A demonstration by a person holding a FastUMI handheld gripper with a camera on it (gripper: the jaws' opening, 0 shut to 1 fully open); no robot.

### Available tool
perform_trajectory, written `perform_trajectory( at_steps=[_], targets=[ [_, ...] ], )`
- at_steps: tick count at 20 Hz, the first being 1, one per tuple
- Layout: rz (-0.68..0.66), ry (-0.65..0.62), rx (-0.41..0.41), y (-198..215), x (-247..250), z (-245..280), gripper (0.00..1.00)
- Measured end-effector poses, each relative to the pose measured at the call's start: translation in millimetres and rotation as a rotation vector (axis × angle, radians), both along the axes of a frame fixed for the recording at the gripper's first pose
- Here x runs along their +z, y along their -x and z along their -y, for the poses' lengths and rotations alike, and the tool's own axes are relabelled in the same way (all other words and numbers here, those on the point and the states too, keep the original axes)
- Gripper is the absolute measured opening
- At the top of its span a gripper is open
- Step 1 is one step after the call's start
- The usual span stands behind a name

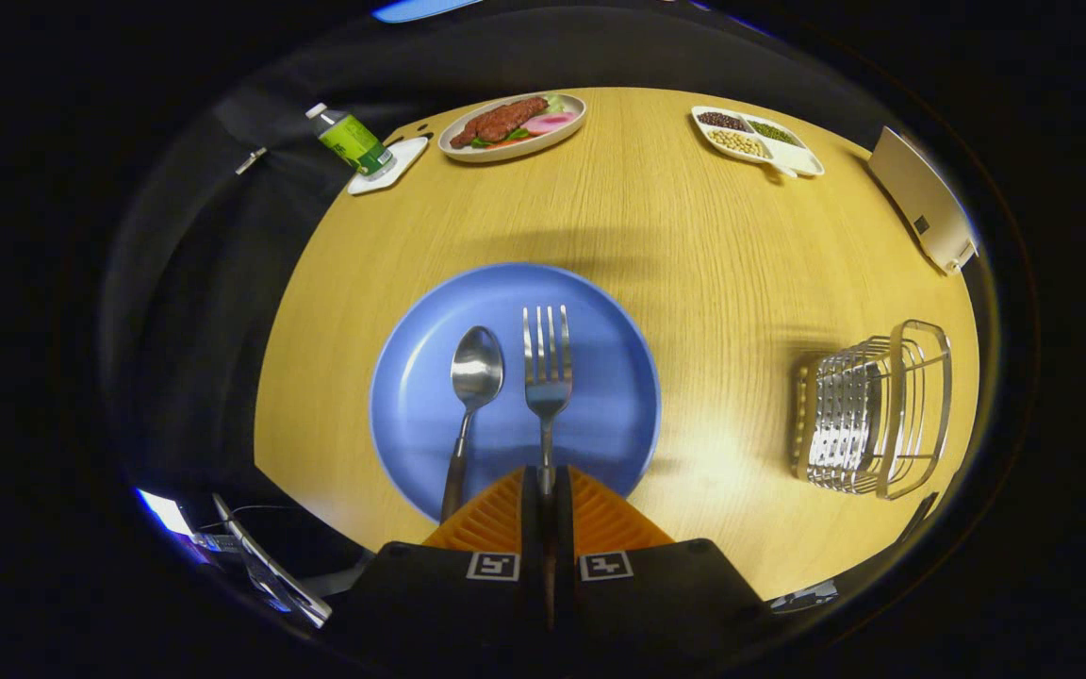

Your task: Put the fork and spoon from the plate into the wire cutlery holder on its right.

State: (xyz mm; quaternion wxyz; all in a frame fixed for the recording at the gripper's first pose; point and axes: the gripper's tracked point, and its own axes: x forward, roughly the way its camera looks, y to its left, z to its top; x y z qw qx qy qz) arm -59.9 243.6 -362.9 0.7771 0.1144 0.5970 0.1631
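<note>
The hand-held gripper [547, 490] has its two fingers drawn together on the handle of the silver metal fork [547, 377], which runs straight ahead from them along their own line, tines pointing away, lying on the round blue plate [411, 396]. One silver spoon with a dark handle [473, 396] lies just left of the fork, nearly parallel. One silver wire cutlery holder [873, 410] stands on the wooden surface [713, 255], well apart to the right of the plate. The carry must therefore swing rightward.
</note>
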Motion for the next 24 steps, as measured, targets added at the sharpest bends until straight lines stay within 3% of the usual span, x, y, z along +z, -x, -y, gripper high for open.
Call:
perform_trajectory(
  at_steps=[7, 10, 16, 24],
  targets=[
    [0.091, -0.018, 0.031, -11, 63, 83, 0.08],
    [0.085, 0.027, 0.094, -8, 77, 136, 0.08],
    [-0.108, 0.160, 0.261, 10, 74, 223, 0.08],
    [-0.420, 0.269, 0.475, 15, 47, 242, 0.08]
  ],
)
